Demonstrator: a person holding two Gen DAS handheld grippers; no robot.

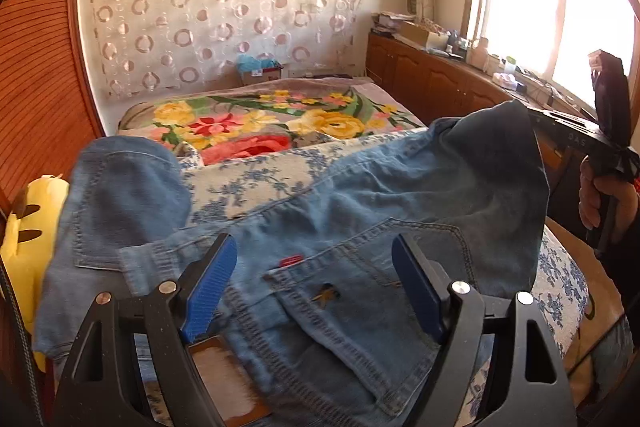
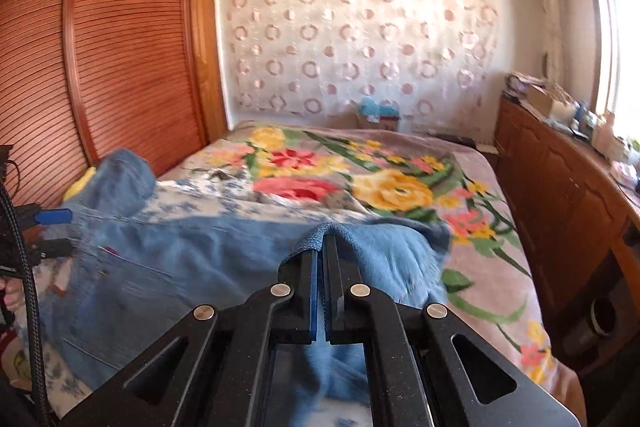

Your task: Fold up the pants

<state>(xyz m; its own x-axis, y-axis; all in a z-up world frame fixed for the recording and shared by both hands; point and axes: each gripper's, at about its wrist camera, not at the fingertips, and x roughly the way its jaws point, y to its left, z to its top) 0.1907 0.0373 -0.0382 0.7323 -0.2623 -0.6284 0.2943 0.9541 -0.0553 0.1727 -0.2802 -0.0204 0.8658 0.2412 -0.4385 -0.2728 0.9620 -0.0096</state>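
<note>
blue denim pants (image 1: 320,211) lying crumpled across the near part of a bed, over a blue-and-white flowered sheet (image 1: 248,183) with a bright floral blanket (image 1: 256,123) beyond. the back pocket (image 1: 360,291) and its small red tab face up, and the waistband runs toward the lower left of the left wrist view; one portion of the cloth is bunched up at the left beside a yellow plush toy (image 1: 28,227), another portion is raised at the right. right gripper (image 2: 322,243): jaws brought fully together on a fold of the denim, which rises to a peak at the tips and hangs slack on either side. left gripper (image 1: 314,287): jaws standing wide apart above the pocket area, blue pads clear of the cloth, nothing between them pressed or held. judged stage: early. no flat, aligned fold is visible; the legs are neither laid one on the other nor smoothed, and the garment lies in loose ridges. remaining, as judged from this layout: a second hold by the free gripper, spreading or lifting the cloth, bringing the halves together, then folding along the length. a wooden louvred wardrobe (image 2: 120,59) stands at the left of the bed.
</note>
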